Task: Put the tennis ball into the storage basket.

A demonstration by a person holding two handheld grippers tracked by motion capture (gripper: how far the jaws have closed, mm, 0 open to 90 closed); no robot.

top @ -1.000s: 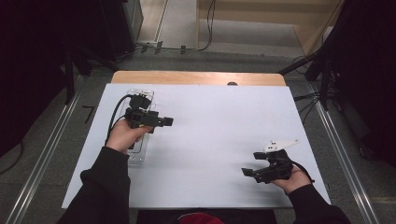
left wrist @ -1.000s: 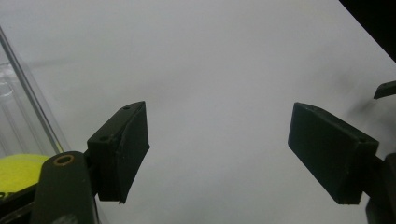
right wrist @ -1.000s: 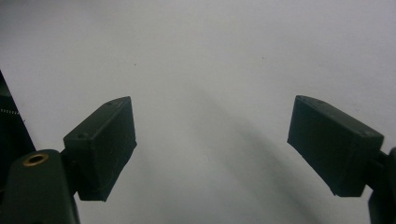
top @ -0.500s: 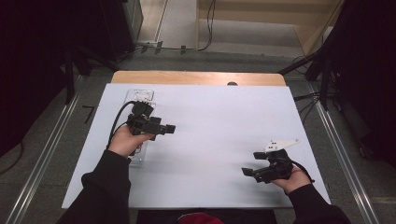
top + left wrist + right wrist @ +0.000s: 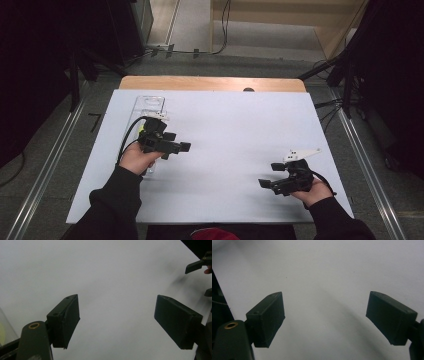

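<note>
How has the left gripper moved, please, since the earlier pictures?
Yes: the left gripper has come nearer the person along the clear tray, whose far end is now uncovered.

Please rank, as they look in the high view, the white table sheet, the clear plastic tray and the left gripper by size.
1. White table sheet, by far the largest.
2. Clear plastic tray, partly hidden behind the hand.
3. Black left gripper, though it sits nearer the camera, so the margin over the tray is unsure.

A wooden table carries a white rectangular sheet; a clear plastic tray lies at its upper left.
</note>
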